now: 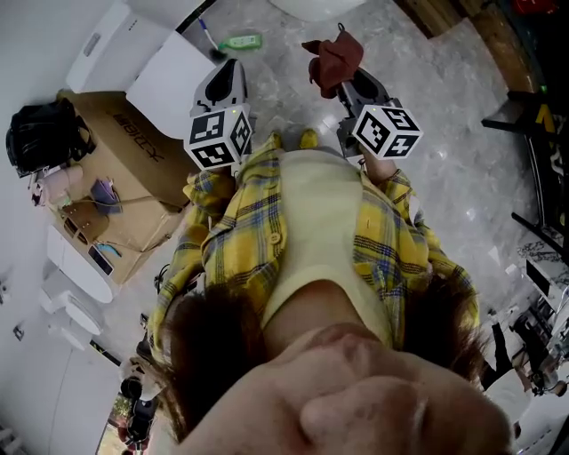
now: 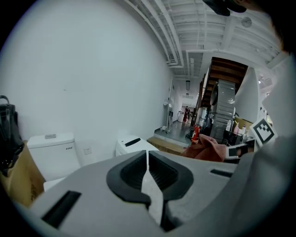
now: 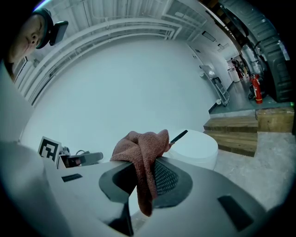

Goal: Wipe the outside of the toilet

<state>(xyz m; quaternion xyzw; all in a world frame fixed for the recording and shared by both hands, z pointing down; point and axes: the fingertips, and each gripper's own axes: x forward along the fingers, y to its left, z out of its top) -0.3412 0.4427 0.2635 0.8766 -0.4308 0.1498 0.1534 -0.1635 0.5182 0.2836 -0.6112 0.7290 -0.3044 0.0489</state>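
Observation:
A reddish-brown cloth (image 3: 144,147) hangs bunched from my right gripper (image 3: 141,172), whose jaws are shut on it. In the head view the cloth (image 1: 333,59) sticks out ahead of the right gripper (image 1: 345,85), just short of a white toilet (image 1: 313,7) at the top edge. That round toilet (image 3: 196,147) stands a little beyond the cloth in the right gripper view. My left gripper (image 1: 228,67) is held beside it at the same height. Its jaws (image 2: 147,161) are shut with nothing between them.
A second white toilet (image 2: 52,155) and a third (image 2: 132,145) stand against the wall to the left. An open cardboard box (image 1: 120,173) and a black bag (image 1: 40,133) lie at the left. A green bottle (image 1: 240,42) lies on the marble floor. Wooden steps (image 3: 245,127) rise at right.

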